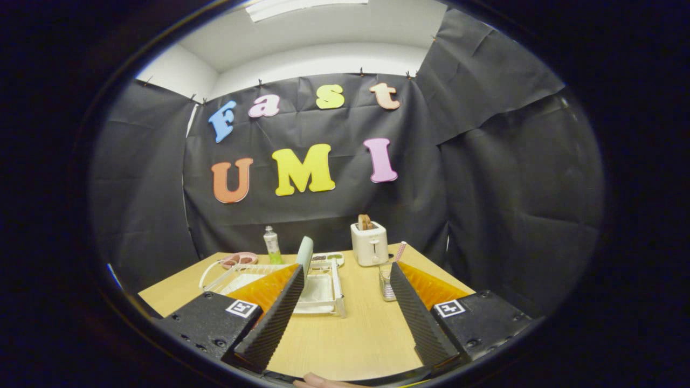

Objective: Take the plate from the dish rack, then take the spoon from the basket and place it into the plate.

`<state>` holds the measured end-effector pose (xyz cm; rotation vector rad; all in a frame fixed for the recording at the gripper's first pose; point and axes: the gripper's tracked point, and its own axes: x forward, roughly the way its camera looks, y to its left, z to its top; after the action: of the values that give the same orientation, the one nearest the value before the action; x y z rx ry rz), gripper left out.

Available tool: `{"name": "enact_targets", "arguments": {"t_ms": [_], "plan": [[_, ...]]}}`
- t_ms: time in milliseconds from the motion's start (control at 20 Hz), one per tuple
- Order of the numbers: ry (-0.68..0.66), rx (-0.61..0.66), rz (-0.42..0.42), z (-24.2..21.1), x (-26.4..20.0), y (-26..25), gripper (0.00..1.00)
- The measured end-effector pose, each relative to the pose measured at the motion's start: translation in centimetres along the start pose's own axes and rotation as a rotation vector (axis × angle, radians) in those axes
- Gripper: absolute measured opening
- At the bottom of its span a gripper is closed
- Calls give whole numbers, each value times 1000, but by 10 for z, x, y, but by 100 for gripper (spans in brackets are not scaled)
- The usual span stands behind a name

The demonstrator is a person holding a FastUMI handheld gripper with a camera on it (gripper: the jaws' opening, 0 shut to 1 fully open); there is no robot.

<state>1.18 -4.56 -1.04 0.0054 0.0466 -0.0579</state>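
Gripper view: the gripper (345, 275) is held above the near part of the worktop (356, 334), jaws wide apart and holding nothing. The plate (305, 255) stands upright in the dish rack (323, 291), just ahead of the left finger. The basket (386, 283) sits ahead of the right finger; a pink-striped handle, possibly the spoon (400, 251), rises from it. Judged from this, no step is complete: plate removal, spoon pickup and placement all remain.
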Motion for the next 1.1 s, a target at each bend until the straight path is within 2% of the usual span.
{"name": "enact_targets", "arguments": {"t_ms": [200,450,650,950,1000,1100], "plan": [[14,-48,14,5,19,14,100],[63,-118,23,19,64,40,100],[171,-142,68,30,113,71,100],[366,-216,31,29,191,99,100],[407,-227,48,26,201,108,100],[505,-255,48,16,220,121,95]]}}
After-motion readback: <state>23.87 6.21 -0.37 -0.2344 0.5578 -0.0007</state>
